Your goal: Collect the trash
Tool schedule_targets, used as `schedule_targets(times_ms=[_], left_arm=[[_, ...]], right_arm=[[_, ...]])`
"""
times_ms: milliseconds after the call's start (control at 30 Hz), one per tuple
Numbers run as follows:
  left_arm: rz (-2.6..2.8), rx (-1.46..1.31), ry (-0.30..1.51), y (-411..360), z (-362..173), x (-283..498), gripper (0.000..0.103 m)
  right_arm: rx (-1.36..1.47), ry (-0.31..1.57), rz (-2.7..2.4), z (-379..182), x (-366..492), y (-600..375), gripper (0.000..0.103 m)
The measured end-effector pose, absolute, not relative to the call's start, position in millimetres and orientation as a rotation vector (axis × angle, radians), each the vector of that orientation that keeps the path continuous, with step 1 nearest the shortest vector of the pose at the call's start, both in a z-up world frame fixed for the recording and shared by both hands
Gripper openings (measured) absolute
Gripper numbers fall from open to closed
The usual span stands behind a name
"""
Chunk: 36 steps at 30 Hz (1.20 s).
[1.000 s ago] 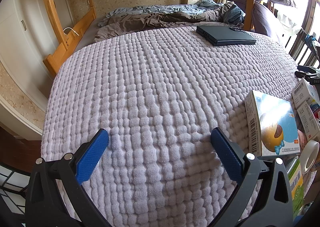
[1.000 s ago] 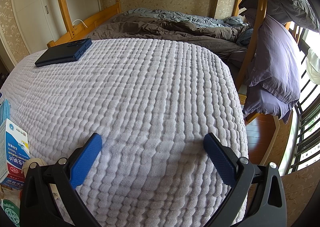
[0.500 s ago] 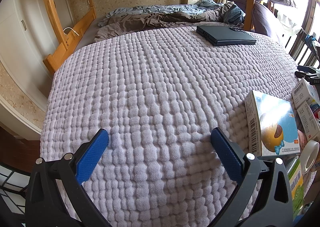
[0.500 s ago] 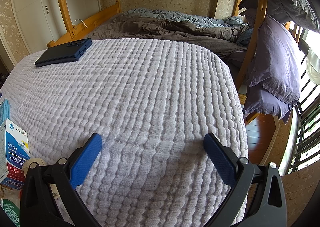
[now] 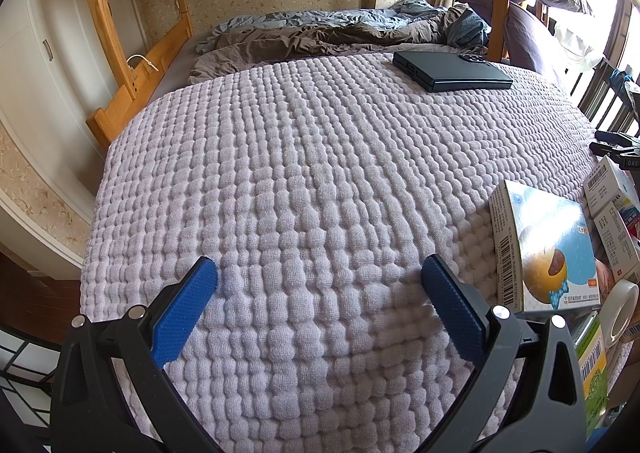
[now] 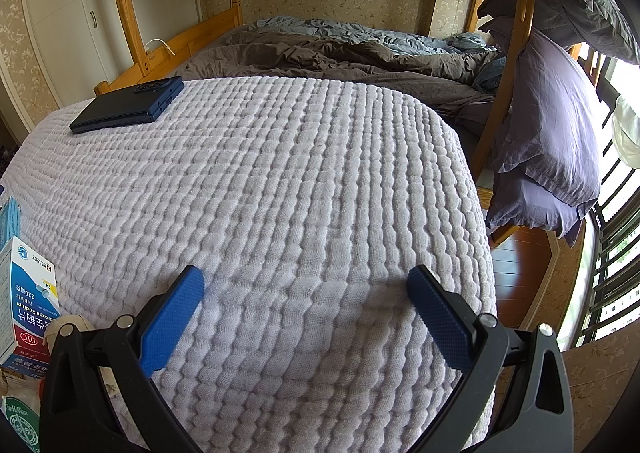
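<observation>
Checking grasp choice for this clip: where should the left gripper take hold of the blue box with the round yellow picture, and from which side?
Probably across the narrow barcode side of the blue box, near its upper corner. It leans with that side facing the left gripper, which is open and empty. Come from the box's left, over the blanket; other boxes crowd its right.

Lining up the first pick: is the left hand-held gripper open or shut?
Open. The left hand-held gripper shows both blue pads spread wide over the blanket, nothing between them.

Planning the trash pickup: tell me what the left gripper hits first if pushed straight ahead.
Probably only the lilac blanket; the open left gripper points along it, the boxes lying off to its right. Depth is unclear.
</observation>
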State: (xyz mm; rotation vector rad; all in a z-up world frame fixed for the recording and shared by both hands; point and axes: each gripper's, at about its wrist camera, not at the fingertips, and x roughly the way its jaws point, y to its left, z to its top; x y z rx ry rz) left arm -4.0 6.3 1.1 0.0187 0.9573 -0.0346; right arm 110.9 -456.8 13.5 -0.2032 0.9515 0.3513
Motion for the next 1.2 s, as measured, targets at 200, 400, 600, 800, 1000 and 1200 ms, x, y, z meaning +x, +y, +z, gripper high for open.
schedule_targets(times_ms=[200, 400, 600, 800, 1000, 1200], left_arm=[[-0.034, 0.019, 0.958, 6, 1, -4, 0.102], [-0.035, 0.019, 0.958, 6, 1, -4, 0.102], [-0.026, 0.013, 0.958, 13, 0, -11, 0.102], [-0.025, 0.014, 0.958, 14, 0, -12, 0.102], [-0.014, 0.01, 0.971, 14, 0, -11, 0.102], [-0.004, 0.008, 0.99, 6, -1, -1, 0.102]], right_arm=[[-0.203, 0.952, 0.351, 13, 111, -457, 0.099], [-0.203, 0.952, 0.351, 13, 111, -457, 0.099], [-0.202, 0.952, 0.351, 14, 111, -457, 0.099], [-0.202, 0.952, 0.346, 14, 110, -457, 0.099], [-0.202, 0.957, 0.344, 15, 109, -455, 0.099], [-0.201, 0.954, 0.345, 15, 109, -456, 0.099]])
